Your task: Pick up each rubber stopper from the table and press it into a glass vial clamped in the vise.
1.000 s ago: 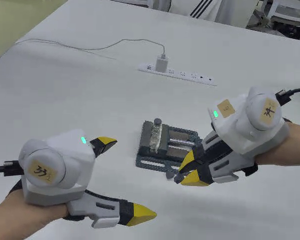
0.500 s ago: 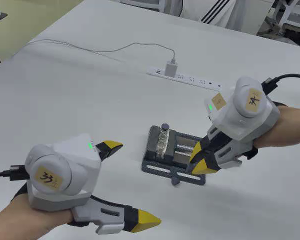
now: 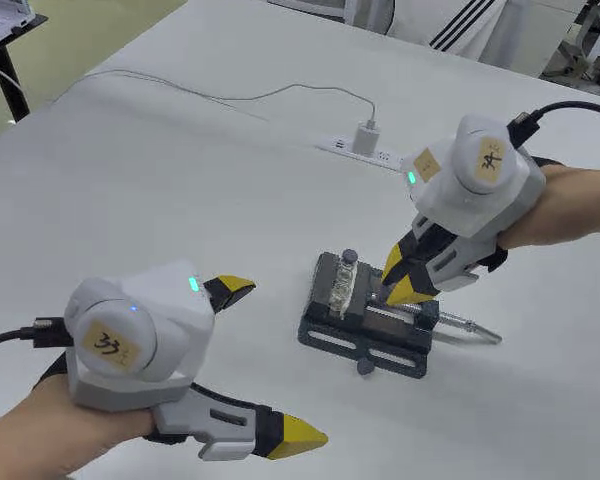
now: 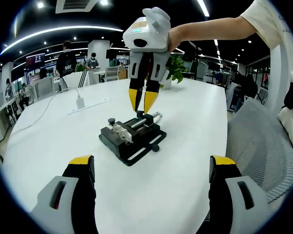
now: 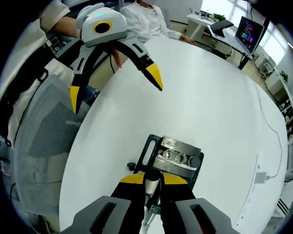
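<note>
A small black vise [image 3: 332,334] stands on the white table and clamps a glass vial [image 3: 344,290]. A dark rubber stopper [image 3: 349,257] sits in the vial's mouth. My right gripper [image 3: 401,280] hovers just over the vise's screw side with its yellow tips close together and nothing visible between them. The right gripper view looks down on the vise [image 5: 153,146] and vial [image 5: 176,156] past its own jaws [image 5: 154,180]. My left gripper [image 3: 270,365] stands open to the left of the vise, holding nothing. The left gripper view has the vise [image 4: 136,144] ahead and the right gripper [image 4: 142,100] above it.
A white power strip [image 3: 365,152] with a plugged charger and a long cable lies at the back of the table. A mesh office chair [image 4: 263,146] stands by the table's edge. Bare white tabletop surrounds the vise.
My right gripper has risen from the vise's front right corner and moved back over its screw side. The left gripper keeps its place and stays open. The head camera shifted.
</note>
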Tool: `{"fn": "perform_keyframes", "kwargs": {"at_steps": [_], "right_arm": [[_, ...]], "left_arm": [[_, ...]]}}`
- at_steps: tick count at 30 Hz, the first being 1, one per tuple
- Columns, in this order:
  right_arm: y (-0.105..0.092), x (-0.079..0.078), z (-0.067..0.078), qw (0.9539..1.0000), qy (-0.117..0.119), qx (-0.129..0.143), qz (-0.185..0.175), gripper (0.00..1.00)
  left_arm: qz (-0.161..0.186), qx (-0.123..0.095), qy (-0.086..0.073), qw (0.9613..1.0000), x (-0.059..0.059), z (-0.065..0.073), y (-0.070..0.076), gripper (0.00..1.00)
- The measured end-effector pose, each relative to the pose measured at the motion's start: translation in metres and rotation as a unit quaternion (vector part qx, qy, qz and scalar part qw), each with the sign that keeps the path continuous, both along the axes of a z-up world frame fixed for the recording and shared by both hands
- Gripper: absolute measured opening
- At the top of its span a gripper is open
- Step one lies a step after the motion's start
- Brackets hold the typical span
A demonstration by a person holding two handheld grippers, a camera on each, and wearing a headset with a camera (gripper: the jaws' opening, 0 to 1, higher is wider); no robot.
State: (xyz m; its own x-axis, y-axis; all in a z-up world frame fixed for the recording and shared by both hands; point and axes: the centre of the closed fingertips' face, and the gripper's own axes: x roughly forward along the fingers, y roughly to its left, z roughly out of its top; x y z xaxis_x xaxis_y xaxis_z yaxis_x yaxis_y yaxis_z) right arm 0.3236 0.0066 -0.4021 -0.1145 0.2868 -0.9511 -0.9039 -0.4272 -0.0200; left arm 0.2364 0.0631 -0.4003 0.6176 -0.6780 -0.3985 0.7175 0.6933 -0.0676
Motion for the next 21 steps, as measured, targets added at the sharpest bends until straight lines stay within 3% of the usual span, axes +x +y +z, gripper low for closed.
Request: {"fn": "perform_keyframes", "kwargs": {"at_steps": [10, 17, 21], "right_arm": [[0.013, 0.019, -0.006, 0.9988, -0.023, -0.025, 0.034, 0.06], [0.026, 0.024, -0.006, 0.9974, -0.037, -0.033, 0.052, 0.06], [0.033, 0.032, -0.01, 0.997, -0.046, -0.043, 0.046, 0.06]], "left_arm": [[0.013, -0.001, 0.004, 0.9999, 0.0, -0.003, 0.009, 0.95], [0.019, -0.004, 0.007, 0.9998, 0.001, -0.005, 0.011, 0.95], [0.021, -0.006, 0.008, 0.9997, 0.003, -0.005, 0.012, 0.95]]}}
